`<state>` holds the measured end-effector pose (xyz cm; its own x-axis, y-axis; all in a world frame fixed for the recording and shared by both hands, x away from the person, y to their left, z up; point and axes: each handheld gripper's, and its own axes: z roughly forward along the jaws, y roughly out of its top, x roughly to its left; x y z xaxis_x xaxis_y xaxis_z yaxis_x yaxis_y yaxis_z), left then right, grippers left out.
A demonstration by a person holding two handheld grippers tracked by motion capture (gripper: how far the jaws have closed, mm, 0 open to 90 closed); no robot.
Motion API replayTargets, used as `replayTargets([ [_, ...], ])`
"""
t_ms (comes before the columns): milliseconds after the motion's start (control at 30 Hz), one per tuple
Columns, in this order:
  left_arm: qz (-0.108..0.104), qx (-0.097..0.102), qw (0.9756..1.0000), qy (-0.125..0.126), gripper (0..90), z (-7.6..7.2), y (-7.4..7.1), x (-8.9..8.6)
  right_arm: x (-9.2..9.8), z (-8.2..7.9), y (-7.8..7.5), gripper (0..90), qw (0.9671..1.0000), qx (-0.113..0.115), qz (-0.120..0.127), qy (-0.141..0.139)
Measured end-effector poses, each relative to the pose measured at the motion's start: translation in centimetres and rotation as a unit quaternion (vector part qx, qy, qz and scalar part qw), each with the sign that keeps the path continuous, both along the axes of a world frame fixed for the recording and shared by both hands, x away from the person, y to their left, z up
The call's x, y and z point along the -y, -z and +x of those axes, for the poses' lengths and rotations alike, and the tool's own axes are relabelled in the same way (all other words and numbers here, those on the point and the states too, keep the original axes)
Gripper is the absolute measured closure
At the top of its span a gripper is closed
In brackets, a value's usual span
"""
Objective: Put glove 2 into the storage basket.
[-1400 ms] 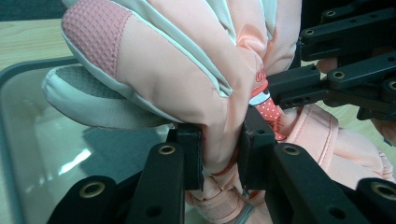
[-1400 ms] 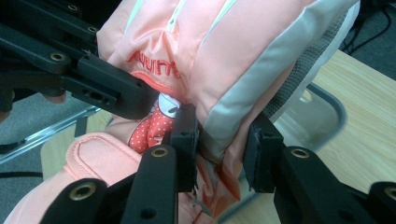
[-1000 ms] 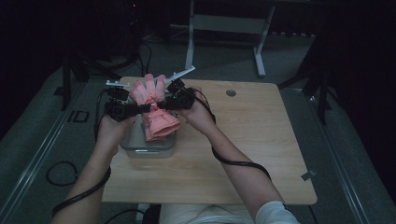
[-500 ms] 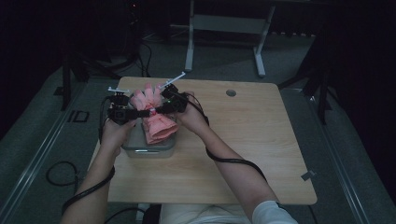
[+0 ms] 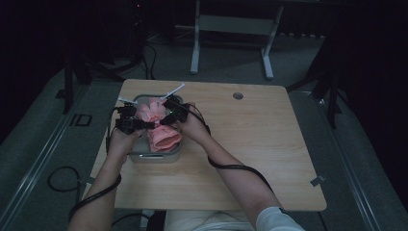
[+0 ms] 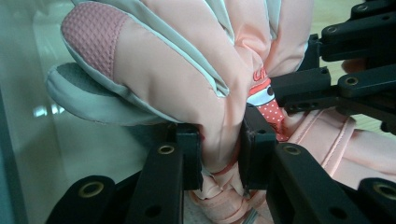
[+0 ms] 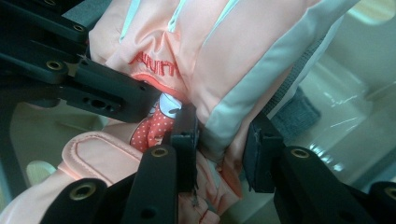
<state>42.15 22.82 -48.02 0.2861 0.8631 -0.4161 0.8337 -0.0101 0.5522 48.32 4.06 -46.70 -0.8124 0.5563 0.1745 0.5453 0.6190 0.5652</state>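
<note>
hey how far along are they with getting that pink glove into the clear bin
Nearly there. Done: the pink glove already sits over the clear bin, its cuff end resting inside. In hand: the left gripper and right gripper each pinch a fold of the glove. Left: settle the finger end in, probably, then release both grips.

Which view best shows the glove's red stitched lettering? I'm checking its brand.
The right gripper view: the lettering sits large and unblocked. The left gripper view shows part of it; the high view is too far away.
</note>
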Motion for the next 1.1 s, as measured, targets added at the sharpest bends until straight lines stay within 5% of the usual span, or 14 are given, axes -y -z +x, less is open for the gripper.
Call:
replayTargets([
  [400,0.02,-0.029,0.9991,-0.024,64.2,0.9,0.7,0.2,-0.4,1.2,1.1,64.5,0.9996,-0.026,-0.01,0.002],
  [600,0.041,-0.018,0.9983,-0.038,52.2,0.9,0.6,0.2,-0.4,1.7,1.1,53.7,0.9996,-0.019,-0.014,0.016],
  [833,0.07,-0.017,0.9969,-0.03,49.5,0.8,0.6,0.8,-0.3,1.7,1.2,50.6,0.9993,-0.013,-0.03,0.015],
  [1100,0.1,-0.005,0.9945,-0.032,45.7,0.4,0.6,0.9,0.3,1.6,1.4,47.1,0.9996,-0.009,-0.021,0.018],
])
